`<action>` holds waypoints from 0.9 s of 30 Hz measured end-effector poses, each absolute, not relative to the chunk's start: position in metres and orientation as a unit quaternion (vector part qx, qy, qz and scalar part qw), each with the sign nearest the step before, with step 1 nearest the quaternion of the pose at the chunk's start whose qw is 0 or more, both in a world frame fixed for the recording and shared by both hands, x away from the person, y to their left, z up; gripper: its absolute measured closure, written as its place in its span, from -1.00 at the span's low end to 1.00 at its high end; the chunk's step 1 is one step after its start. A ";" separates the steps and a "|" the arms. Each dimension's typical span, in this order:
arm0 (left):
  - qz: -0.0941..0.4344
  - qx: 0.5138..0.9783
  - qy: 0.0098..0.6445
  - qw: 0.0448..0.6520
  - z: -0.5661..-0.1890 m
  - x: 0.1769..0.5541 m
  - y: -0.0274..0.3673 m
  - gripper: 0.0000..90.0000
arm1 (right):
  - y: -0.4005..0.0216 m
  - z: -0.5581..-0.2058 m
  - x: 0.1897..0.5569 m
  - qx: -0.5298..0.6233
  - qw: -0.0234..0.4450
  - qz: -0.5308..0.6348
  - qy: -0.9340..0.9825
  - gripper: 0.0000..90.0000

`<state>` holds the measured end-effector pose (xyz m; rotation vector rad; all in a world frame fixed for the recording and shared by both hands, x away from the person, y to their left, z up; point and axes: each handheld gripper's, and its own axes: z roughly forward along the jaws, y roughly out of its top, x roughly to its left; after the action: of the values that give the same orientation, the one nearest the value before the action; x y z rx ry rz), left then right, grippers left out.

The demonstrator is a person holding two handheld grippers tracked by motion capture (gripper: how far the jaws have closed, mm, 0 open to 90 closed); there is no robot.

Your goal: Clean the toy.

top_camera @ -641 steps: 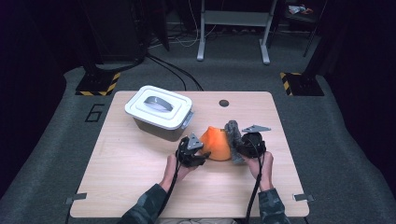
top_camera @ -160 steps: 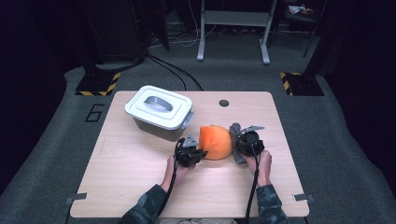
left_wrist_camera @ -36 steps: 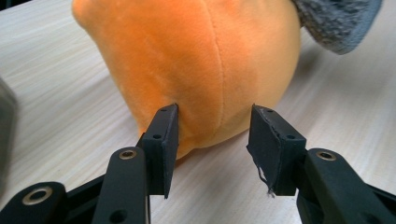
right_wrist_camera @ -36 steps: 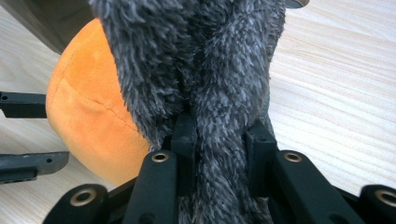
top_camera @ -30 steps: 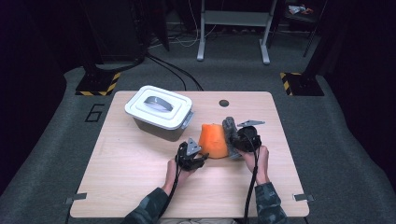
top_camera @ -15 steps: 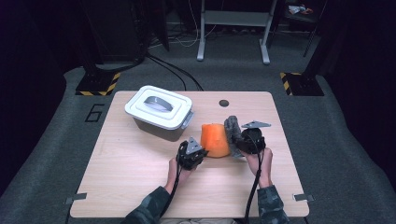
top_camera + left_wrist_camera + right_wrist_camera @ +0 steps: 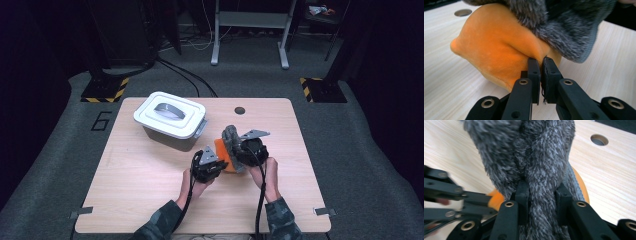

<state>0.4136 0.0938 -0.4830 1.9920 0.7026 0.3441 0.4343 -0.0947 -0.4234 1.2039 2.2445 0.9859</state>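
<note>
left claw (image 7: 540, 65) has just snapped together, pinching the orange fabric (image 7: 496, 47); right claw (image 7: 541, 192) clamps the grey fur (image 7: 534, 155), at the desk's (image 7: 150, 200) three o'clock side.

Large digit "6" marked on the grey floor (image 7: 101, 121) left of the table

The plush piece (image 7: 499, 47) is bright orange, and its furry part (image 7: 534, 157) is flecked dark grey (paler at the tips). The table (image 7: 150, 200) is pale wood with fine grain; at ten o'clock sits a white-lidded box (image 7: 170, 117) with a grey base — black jaws, and black-yellow striped blocks (image 7: 105, 92) on the grey floor.
</note>
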 end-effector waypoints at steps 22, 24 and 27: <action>0.128 0.810 0.309 0.482 -0.496 0.420 0.107 0.90 | -0.120 -0.437 0.443 0.463 0.206 0.351 0.788 0.55; 0.129 0.809 0.310 0.482 -0.496 0.420 0.107 0.90 | -0.123 -0.437 0.444 0.463 0.205 0.349 0.788 0.55; 0.131 0.809 0.312 0.481 -0.496 0.420 0.108 0.89 | -0.131 -0.440 0.445 0.479 0.202 0.344 0.782 0.55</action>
<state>0.4204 0.1077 -0.4956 1.9733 0.7604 0.3186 0.4455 -0.1313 -0.4400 1.3380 2.1833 0.9598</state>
